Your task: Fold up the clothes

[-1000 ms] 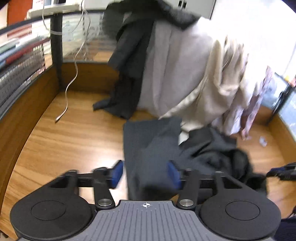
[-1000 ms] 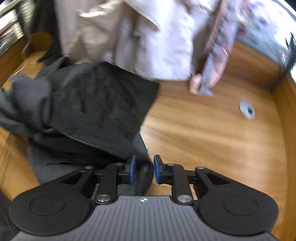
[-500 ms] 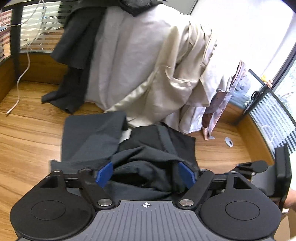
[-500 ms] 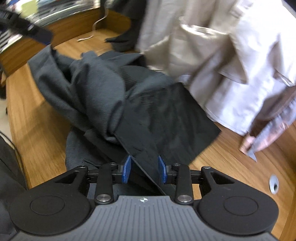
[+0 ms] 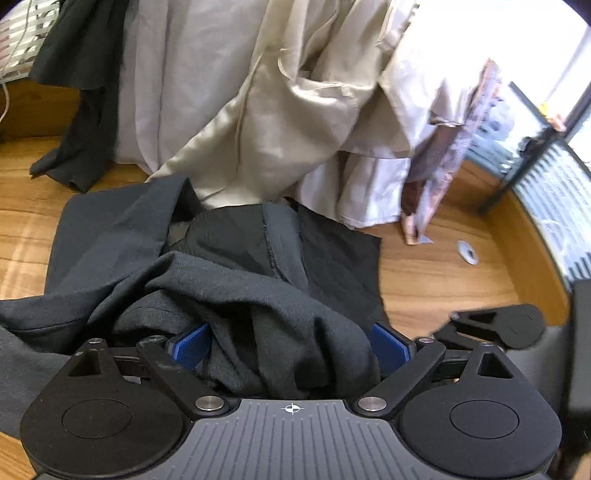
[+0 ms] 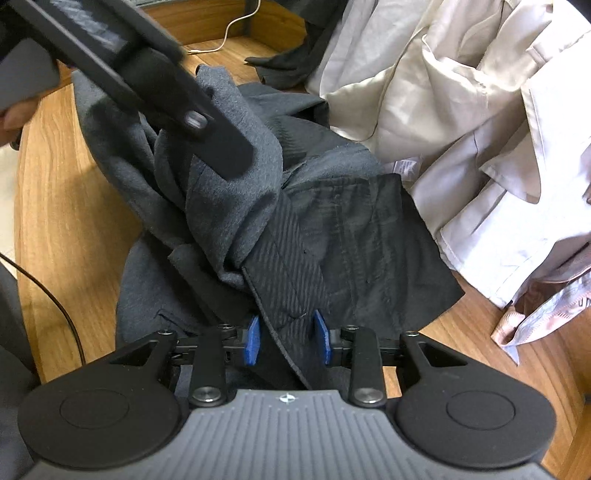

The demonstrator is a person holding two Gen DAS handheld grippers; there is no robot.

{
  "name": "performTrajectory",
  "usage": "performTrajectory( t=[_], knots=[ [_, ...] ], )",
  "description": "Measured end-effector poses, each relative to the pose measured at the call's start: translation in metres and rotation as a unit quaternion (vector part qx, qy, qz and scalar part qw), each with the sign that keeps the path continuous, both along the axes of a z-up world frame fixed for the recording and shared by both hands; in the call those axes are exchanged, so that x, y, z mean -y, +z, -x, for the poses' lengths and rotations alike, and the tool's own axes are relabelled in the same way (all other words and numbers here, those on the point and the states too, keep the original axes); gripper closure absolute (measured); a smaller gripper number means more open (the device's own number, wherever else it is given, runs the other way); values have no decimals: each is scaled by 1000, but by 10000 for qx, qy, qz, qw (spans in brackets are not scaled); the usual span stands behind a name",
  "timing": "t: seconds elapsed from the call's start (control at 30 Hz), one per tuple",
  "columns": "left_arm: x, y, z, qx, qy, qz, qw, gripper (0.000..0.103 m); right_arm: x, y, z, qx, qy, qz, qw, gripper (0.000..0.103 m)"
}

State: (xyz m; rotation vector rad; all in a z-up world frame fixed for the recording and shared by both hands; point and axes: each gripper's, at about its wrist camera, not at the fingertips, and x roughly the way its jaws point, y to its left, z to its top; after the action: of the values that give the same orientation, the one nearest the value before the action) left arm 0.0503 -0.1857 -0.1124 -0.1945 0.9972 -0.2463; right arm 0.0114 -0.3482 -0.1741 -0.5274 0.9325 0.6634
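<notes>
A crumpled dark grey garment (image 5: 221,280) lies on the wooden desk (image 5: 424,280), its black lining (image 6: 369,240) spread toward the right. My left gripper (image 5: 290,347) stands wide open, and a thick bunch of the grey cloth fills the space between its blue pads (image 5: 190,345). My right gripper (image 6: 287,339) is open at the garment's near edge, and a stitched hem of the striped lining runs between its pads without being pinched. In the right wrist view the left gripper (image 6: 166,85) reaches over the garment (image 6: 229,177) from the upper left.
A tall pile of beige and white clothes (image 5: 258,110) stands right behind the garment, with a black garment (image 5: 85,74) hanging at its left and a pinkish patterned cloth (image 5: 436,177) at its right. A metal grommet (image 5: 467,253) sits in the desk. A white cable (image 6: 229,33) trails far left.
Both grippers have opened wider; the right one let go of the cloth edge it was pinching. The left gripper moved forward and right into the bunched garment.
</notes>
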Motion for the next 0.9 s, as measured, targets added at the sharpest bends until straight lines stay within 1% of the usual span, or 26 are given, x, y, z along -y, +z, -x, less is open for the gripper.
performTrajectory(
  t=[0.03,0.07,0.1,0.17,0.2,0.23,0.27,0.33,0.4,0.57,0.67,0.77,0.83,0.9],
  knots=[
    [1,-1,-2,-13,83,-35,10000,19,0,0,-2,-4,-36,-18,10000,75],
    [1,-3,-4,-25,166,-68,9998,32,1,0,-3,-20,-100,-68,9999,78],
    [-1,-3,-5,-15,220,-116,9997,37,2,1,-4,-28,-163,-98,9998,80],
    [-6,-4,-5,36,276,-151,9995,65,4,3,-6,-5,-293,-151,9995,84],
    [-10,-3,-4,56,287,-70,9995,71,7,5,-7,24,-386,-201,9991,86],
    [-15,-2,-3,59,298,50,9995,84,9,8,-8,30,-491,-271,9984,88],
    [-21,1,-2,105,334,168,9992,93,12,10,-9,34,-596,-343,9976,89],
    [-30,12,2,297,452,321,9980,95,17,20,-11,144,-824,-490,9953,89],
    [-36,29,5,583,602,340,9959,96,23,30,-14,261,-1052,-637,9921,90],
    [-54,75,2,1150,909,614,9873,97,38,58,-22,572,-1646,-973,9799,94],
    [-70,101,1,1503,1185,758,9786,97,52,82,-31,851,-2014,-1100,9696,96],
    [-90,124,0,1802,1498,943,9676,97,67,104,-36,1153,-2369,-1130,9580,98],
    [-105,138,-1,1980,1719,1031,9595,98,78,119,-38,1351,-2622,-1136,9487,98],
    [-119,150,-2,2144,1912,1035,9522,98,95,135,-39,1513,-2915,-1177,9372,98]
  ],
)
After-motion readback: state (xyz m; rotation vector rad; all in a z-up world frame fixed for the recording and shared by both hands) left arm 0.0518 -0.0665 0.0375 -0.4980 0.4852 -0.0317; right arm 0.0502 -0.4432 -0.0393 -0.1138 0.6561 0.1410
